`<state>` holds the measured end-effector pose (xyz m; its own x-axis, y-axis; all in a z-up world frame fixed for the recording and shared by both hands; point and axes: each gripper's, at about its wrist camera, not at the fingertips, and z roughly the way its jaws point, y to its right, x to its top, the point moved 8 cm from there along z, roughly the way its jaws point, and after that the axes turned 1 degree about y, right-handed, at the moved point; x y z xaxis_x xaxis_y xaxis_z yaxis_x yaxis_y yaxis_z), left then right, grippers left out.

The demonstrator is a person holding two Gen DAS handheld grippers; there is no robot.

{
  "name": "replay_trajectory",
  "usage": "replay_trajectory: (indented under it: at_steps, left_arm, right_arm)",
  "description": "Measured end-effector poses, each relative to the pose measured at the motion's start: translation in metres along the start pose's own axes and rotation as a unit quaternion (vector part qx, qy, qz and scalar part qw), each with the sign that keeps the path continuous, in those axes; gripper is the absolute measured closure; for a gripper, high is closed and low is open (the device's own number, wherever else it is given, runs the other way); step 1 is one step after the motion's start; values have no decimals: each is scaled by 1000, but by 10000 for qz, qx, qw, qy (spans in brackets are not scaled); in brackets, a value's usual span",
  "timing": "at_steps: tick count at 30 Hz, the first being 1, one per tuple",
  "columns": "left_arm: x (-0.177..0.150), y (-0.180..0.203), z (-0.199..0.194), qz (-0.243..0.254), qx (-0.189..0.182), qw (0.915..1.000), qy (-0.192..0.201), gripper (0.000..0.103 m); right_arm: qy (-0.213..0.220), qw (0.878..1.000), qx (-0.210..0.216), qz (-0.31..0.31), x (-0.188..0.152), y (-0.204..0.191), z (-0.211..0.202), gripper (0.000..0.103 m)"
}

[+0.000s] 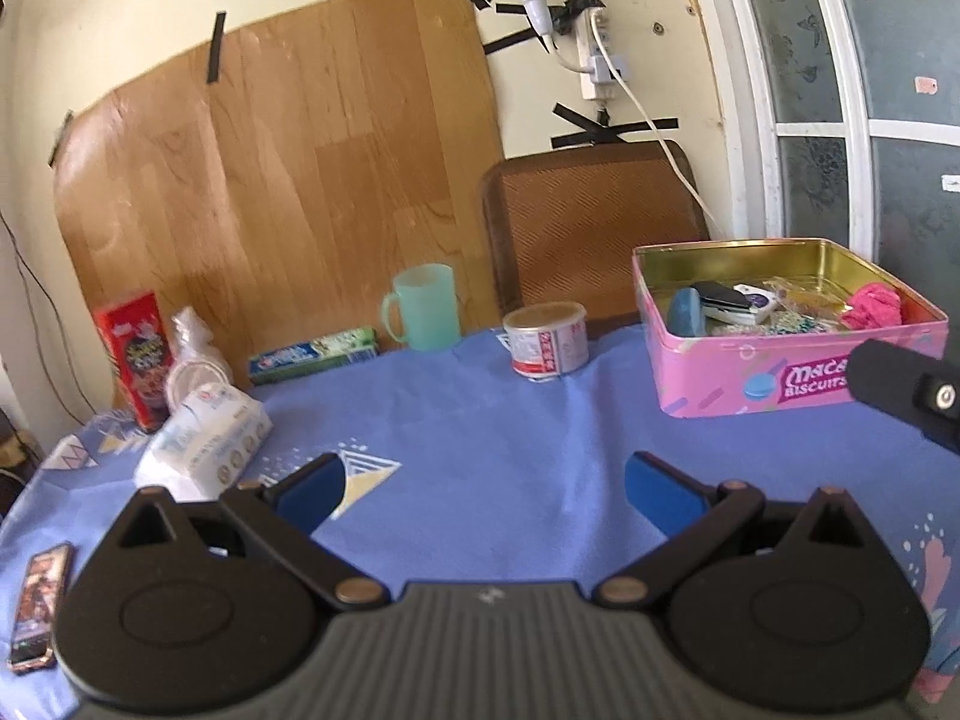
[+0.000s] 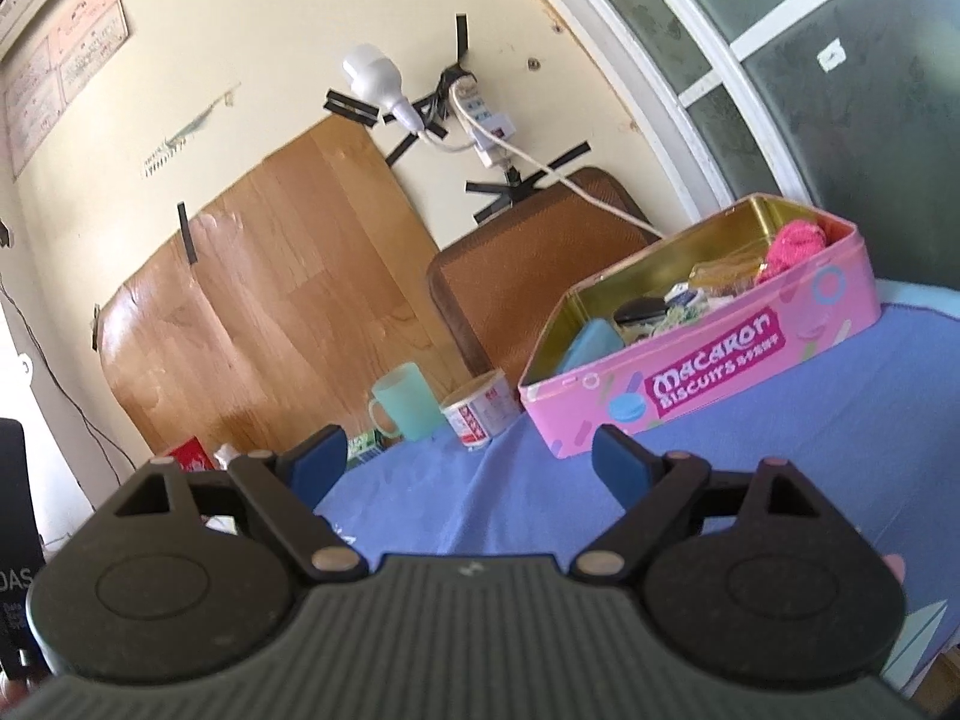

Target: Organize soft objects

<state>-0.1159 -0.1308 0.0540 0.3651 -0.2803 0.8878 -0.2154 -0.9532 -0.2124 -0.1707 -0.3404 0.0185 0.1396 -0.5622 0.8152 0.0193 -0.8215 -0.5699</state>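
Observation:
A pink biscuit tin point(image 1: 750, 369) stands open at the right of the blue tablecloth point(image 1: 480, 432). Inside it lie a pink cloth point(image 1: 873, 306), a blue sponge point(image 1: 684, 312) and several small items. The tin also shows in the right wrist view point(image 2: 720, 372), with the pink cloth point(image 2: 795, 243) at its far end. A white tissue pack point(image 1: 204, 441) lies at the left, just beyond my left gripper point(image 1: 483, 489), which is open and empty above the cloth. My right gripper point(image 2: 468, 468) is open and empty, in front of the tin.
A green mug point(image 1: 426, 306), a white tub point(image 1: 546, 342), a toothpaste box point(image 1: 312, 354), a red carton point(image 1: 135, 354) and plastic cups point(image 1: 192, 360) stand along the table's back. A phone point(image 1: 39, 606) lies at the front left. A brown chair back point(image 1: 588, 222) stands behind.

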Motion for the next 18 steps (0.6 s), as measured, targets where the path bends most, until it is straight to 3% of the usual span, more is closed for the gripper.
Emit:
replay_trajectory:
  at_steps: [18]
  left_arm:
    - [-5,2,-1,64,-60,10000,-24,0]
  right_arm:
    - [47,10000,-17,-28,0,1,0,12]
